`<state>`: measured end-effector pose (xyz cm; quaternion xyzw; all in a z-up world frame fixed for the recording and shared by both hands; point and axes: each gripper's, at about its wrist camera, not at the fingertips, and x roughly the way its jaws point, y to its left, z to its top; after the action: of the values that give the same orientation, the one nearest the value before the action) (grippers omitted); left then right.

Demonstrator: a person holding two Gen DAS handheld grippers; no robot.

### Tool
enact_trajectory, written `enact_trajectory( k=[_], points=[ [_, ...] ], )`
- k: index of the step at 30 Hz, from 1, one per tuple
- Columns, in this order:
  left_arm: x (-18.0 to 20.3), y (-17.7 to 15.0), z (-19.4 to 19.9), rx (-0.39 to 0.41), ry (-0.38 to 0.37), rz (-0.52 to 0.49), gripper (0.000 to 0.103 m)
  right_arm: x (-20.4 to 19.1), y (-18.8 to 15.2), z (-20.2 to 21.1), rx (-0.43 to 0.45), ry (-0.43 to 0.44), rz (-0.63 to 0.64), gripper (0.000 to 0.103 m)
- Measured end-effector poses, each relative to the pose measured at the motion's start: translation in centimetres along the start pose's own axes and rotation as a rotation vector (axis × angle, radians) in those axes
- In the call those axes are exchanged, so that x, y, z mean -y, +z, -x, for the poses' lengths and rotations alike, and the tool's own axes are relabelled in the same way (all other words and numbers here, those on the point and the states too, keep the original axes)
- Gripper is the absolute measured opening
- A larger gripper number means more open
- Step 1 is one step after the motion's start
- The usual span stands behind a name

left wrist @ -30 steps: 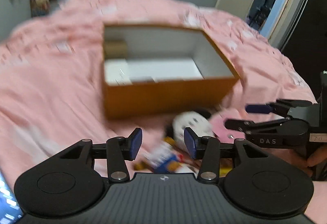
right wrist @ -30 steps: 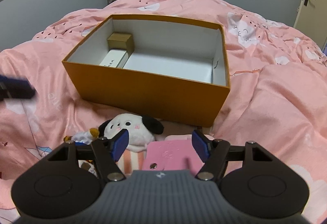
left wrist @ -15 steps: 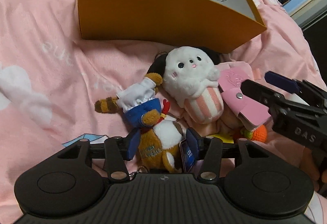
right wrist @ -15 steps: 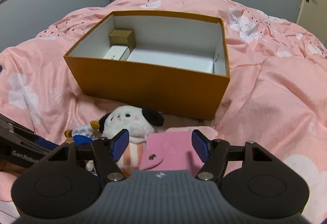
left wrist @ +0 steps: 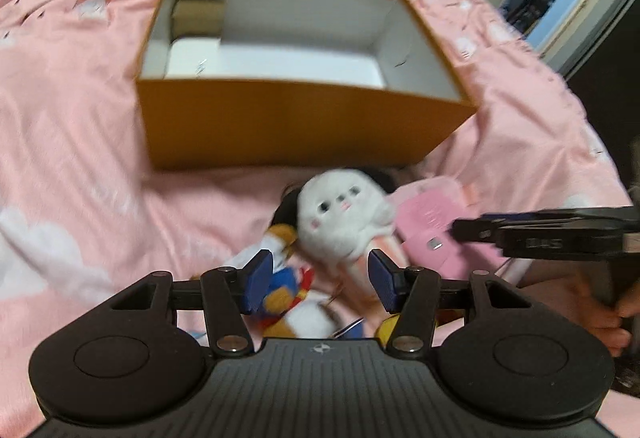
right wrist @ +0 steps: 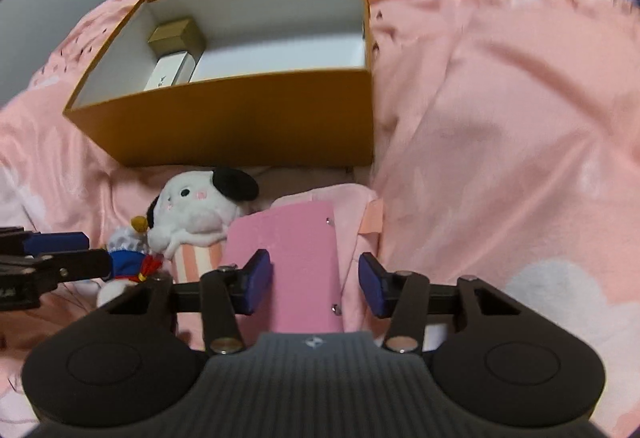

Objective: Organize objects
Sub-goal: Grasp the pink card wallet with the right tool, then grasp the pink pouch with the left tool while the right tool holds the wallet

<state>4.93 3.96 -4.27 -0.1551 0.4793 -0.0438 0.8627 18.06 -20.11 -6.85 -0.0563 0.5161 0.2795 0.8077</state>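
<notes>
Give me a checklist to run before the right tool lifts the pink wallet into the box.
1. Pink wallet between the right tool's pads: ok; its jaws have just been closing.
2. Both pads pressing the wallet: not ok, one side shows a gap.
3. Orange box open, floor space free: ok.
4. White plush clear of the wallet: cannot tell, they lie close.

A box (right wrist: 240, 122) is sitting on the bed (right wrist: 500, 110), holding two small boxes (right wrist: 176, 50) in its left end. Before it are lying a dog plush (right wrist: 192, 210), a duck plush (right wrist: 128, 258) to its left, and a wallet (right wrist: 296, 258) to its right.
</notes>
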Motion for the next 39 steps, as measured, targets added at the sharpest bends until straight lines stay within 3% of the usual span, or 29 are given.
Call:
enact_trajectory(
  k=[4,8,12,16,23,28,31,34,39],
  points=[
    [1.1,1.2,-0.3,0.004,-0.046,-0.017,0.063,1.6,0.6,-1.6,-0.063,0.079,-0.077,0.054],
    [2.4,2.0,-0.6,-0.004,-0.082,-0.022,0.063,1.7,0.2,-1.2,-0.084,0.113,-0.11,0.05],
    [3.2,2.1,-1.0,-0.02,-0.098,-0.049,0.063,0.6,-0.5,0.4,-0.092,0.124,-0.106,0.039],
    [3.3,2.1,-1.7,-0.044,-0.133,-0.03,0.063,0.6,-0.9,1.3,-0.112,0.202,-0.154,0.028],
    [2.0,1.3,-2.3,-0.07,-0.148,0.055,0.063,1.0,-1.4,-1.2,-0.138,0.29,-0.23,0.032],
    [2.0,1.3,-2.1,-0.063,-0.146,0.055,0.063,1.6,-1.5,-2.1,-0.147,0.341,-0.275,0.031],
    [2.5,1.7,-1.8,-0.052,-0.16,0.02,0.063,1.1,-1.3,-0.3,-0.104,0.33,-0.229,0.021],
    [3.3,2.4,-1.6,-0.038,-0.179,-0.025,0.063,1.3,-0.7,2.3,-0.026,0.296,-0.179,0.019],
    [5.0,4.2,-3.1,-0.062,-0.233,-0.046,0.063,3.2,0.5,5.9,0.115,0.153,-0.16,0.019]
  ],
)
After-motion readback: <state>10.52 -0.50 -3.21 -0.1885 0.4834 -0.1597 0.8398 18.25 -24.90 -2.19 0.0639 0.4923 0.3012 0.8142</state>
